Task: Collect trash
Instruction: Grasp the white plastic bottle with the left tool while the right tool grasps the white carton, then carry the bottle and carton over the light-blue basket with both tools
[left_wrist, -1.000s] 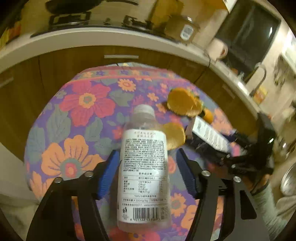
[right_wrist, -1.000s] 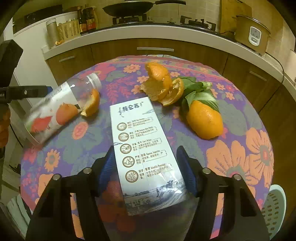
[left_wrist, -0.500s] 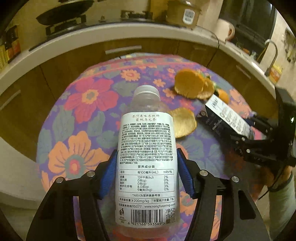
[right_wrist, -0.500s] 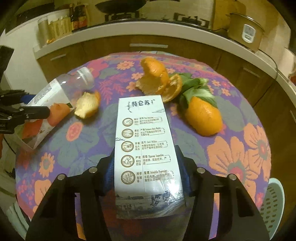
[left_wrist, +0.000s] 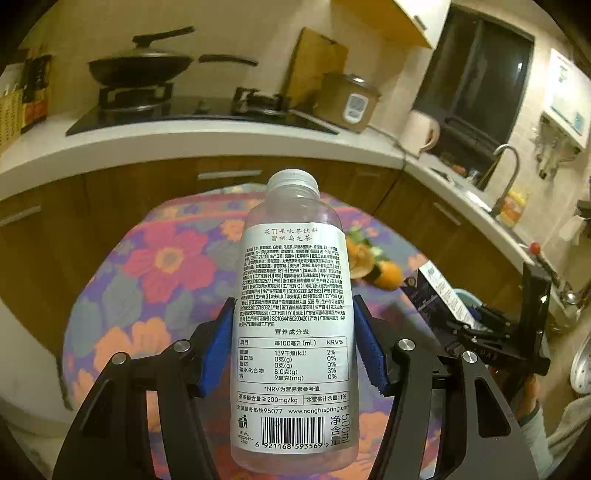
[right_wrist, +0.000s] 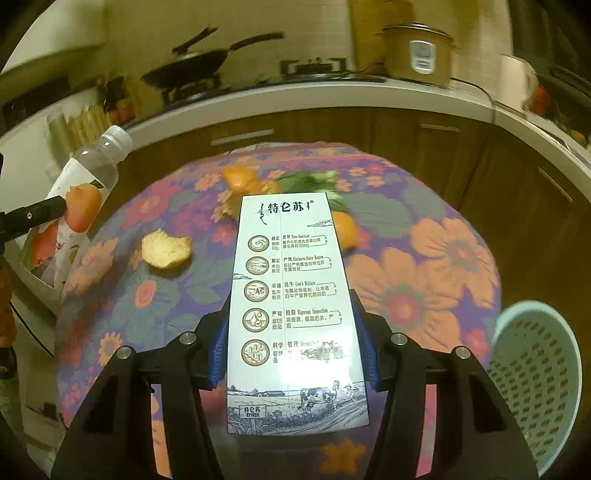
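My left gripper (left_wrist: 293, 345) is shut on an empty clear plastic bottle (left_wrist: 293, 317) with a white label, held up above the flowered round table (left_wrist: 155, 266). The bottle also shows in the right wrist view (right_wrist: 79, 199), at the left. My right gripper (right_wrist: 291, 347) is shut on a white milk carton (right_wrist: 291, 306), lifted over the table; the carton also shows in the left wrist view (left_wrist: 445, 291). Orange peel (right_wrist: 166, 248) lies on the cloth. More peel (right_wrist: 240, 181), a whole orange (right_wrist: 345, 230) and green leaves (right_wrist: 306, 181) lie farther back.
A light blue perforated basket (right_wrist: 535, 380) stands off the table's right side. A kitchen counter (left_wrist: 207, 144) with a stove, pan (left_wrist: 140, 66) and rice cooker (left_wrist: 349, 101) runs behind the table. A sink tap (left_wrist: 508, 166) is at the right.
Both grippers have risen and tilted up with their loads. The bottle and the carton have come off the table; the views now show more counter and less cloth.
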